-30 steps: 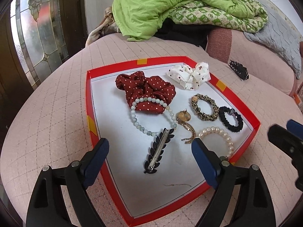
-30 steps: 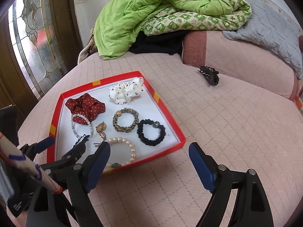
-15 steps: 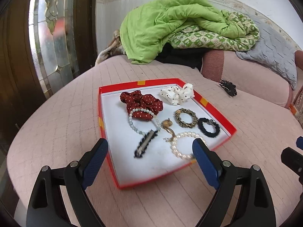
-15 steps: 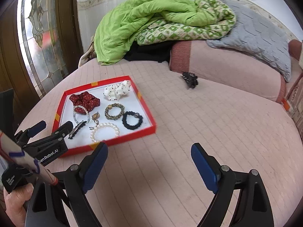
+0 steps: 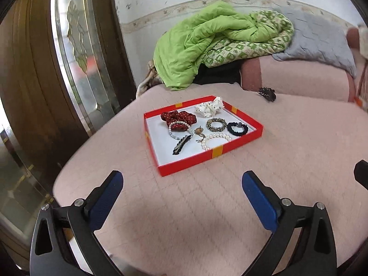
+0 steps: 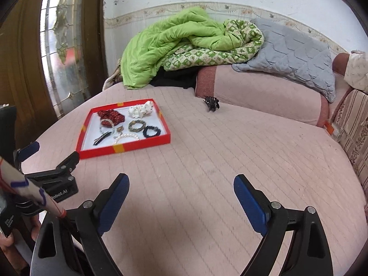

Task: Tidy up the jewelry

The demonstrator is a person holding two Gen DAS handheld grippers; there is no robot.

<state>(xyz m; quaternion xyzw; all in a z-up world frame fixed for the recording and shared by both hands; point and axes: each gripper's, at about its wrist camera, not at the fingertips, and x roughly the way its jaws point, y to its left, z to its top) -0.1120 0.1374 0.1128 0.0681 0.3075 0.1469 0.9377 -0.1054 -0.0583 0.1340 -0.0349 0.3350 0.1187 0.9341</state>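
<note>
A red tray (image 5: 211, 154) (image 6: 119, 150) lies on the pink bed. It holds a red dotted scrunchie (image 5: 178, 117), a white dotted bow (image 5: 209, 107), a leopard hair tie (image 5: 216, 125), a black hair tie (image 5: 238, 128), two pearl bracelets (image 5: 216, 139) and a black leaf clip (image 5: 181, 144). A black claw clip (image 5: 267, 93) (image 6: 211, 103) lies outside the tray by the bolster. My left gripper (image 5: 182, 191) is open and empty, well in front of the tray. My right gripper (image 6: 181, 195) is open and empty over bare bedding.
A green quilt (image 6: 174, 39) and a grey pillow (image 6: 296, 55) are piled at the back on a pink bolster (image 6: 264, 92). A wooden door with patterned glass (image 5: 76, 53) stands at the left. The bed's edge curves round at the left front.
Both grippers have pulled back and up from the tray, which now looks smaller and farther off. Both stay open and empty. The things in the tray have not moved.
</note>
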